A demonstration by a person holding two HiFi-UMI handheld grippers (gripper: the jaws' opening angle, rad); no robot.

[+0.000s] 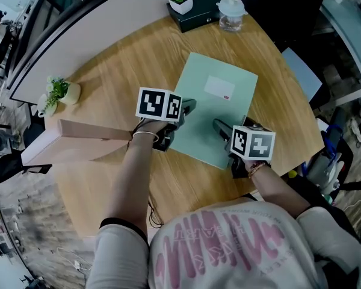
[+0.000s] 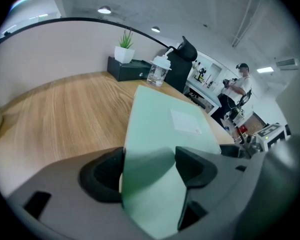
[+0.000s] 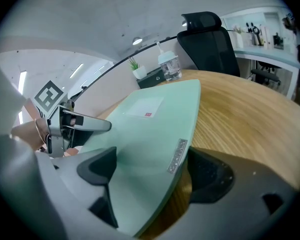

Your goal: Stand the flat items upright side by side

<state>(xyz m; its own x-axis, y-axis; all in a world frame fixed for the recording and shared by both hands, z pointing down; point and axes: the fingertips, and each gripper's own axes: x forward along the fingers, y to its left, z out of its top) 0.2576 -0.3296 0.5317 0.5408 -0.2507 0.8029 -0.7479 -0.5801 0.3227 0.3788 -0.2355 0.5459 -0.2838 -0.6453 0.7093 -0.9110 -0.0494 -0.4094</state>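
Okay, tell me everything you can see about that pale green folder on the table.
The pale green folder is a thin, smooth, rectangular sheet-like item, closed, lying face up and askew on the wooden table. It has a white label with a small red mark, and a grey strip near one edge. The left gripper straddles its left edge; whether it presses is unclear. The right gripper stands open around the near corner.

No legible text — none anywhere
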